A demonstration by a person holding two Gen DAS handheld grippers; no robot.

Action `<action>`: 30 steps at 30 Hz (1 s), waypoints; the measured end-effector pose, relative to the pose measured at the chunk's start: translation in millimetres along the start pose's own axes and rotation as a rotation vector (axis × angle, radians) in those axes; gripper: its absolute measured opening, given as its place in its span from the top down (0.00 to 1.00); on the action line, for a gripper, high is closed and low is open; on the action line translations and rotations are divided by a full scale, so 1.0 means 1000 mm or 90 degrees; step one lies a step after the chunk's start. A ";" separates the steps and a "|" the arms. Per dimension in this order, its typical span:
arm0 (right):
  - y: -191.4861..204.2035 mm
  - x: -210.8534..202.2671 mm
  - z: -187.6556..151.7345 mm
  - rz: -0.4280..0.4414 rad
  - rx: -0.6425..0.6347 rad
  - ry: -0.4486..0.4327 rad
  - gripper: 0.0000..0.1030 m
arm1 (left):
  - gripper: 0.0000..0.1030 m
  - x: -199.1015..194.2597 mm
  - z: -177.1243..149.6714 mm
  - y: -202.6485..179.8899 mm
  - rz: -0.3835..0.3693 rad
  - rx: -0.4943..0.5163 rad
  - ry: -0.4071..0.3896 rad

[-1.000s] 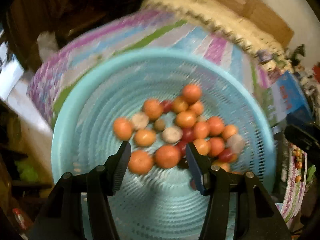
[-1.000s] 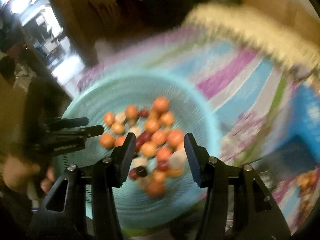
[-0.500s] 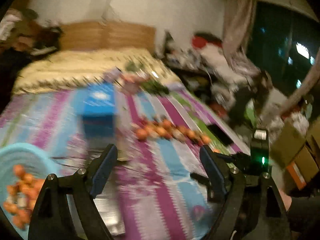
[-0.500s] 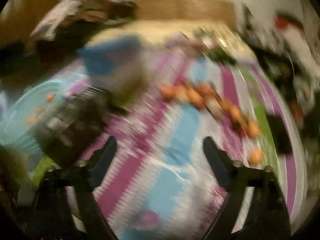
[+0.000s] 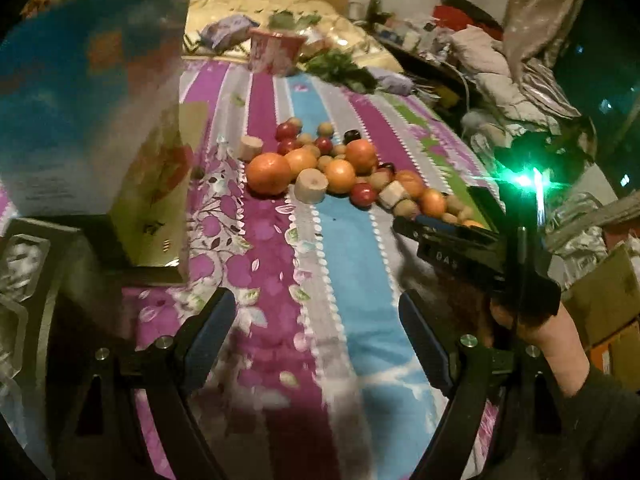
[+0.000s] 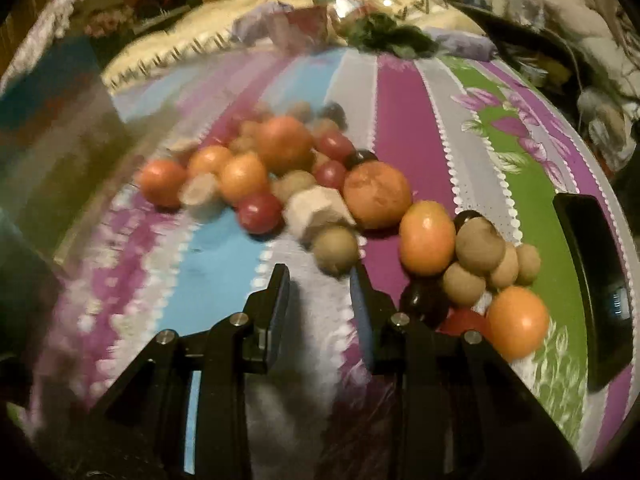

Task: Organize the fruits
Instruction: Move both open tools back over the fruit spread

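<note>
A pile of fruit (image 5: 340,168) lies on the striped bedspread (image 5: 344,280): several oranges, small red and brown fruits, dark ones and pale cut chunks. My left gripper (image 5: 316,304) hangs open and wide over bare cloth, well short of the pile, with nothing between its fingers. My right gripper (image 6: 320,276) is close to the pile. Its jaws are closing to a narrow gap, and that gap is empty. A small brown fruit (image 6: 335,250) lies just ahead of its tips, and an orange (image 6: 428,238) sits to the right. In the left wrist view a hand (image 5: 552,336) holds the right gripper's black body (image 5: 460,252).
A blue and green box (image 5: 100,120) stands close at the left. A black phone (image 6: 596,280) lies right of the fruit. Behind the pile are a red and white cup (image 5: 276,52) and leafy greens (image 5: 340,68). Clutter and cardboard boxes crowd the bed's right side.
Both views have swung away from the blue basket of fruit to the pile on the bedspread. The left jaws have widened. The right jaws spread, then narrowed.
</note>
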State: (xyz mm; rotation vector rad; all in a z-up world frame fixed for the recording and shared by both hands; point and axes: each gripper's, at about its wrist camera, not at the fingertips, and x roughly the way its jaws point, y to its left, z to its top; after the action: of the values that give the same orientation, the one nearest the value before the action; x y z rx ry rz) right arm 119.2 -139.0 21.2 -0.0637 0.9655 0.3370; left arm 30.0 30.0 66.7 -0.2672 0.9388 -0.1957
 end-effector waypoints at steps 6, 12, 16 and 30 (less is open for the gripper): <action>-0.016 -0.001 -0.007 0.028 0.019 -0.017 0.93 | 0.24 0.051 0.017 -0.008 -0.024 -0.010 0.018; -0.027 -0.022 -0.020 0.076 0.038 -0.045 0.95 | 0.35 0.099 0.041 -0.024 -0.046 0.002 0.032; -0.030 -0.032 -0.033 0.102 0.058 -0.050 0.95 | 0.35 0.114 0.052 -0.034 -0.043 0.031 0.015; -0.041 -0.029 -0.037 0.141 0.087 -0.052 0.93 | 0.74 0.135 0.062 -0.058 -0.066 0.105 -0.015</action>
State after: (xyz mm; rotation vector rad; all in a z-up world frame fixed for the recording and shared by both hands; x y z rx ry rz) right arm 87.0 -192.7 19.3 0.1811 0.9133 0.4722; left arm 155.8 -53.9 15.5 -0.1659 0.8807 -0.3625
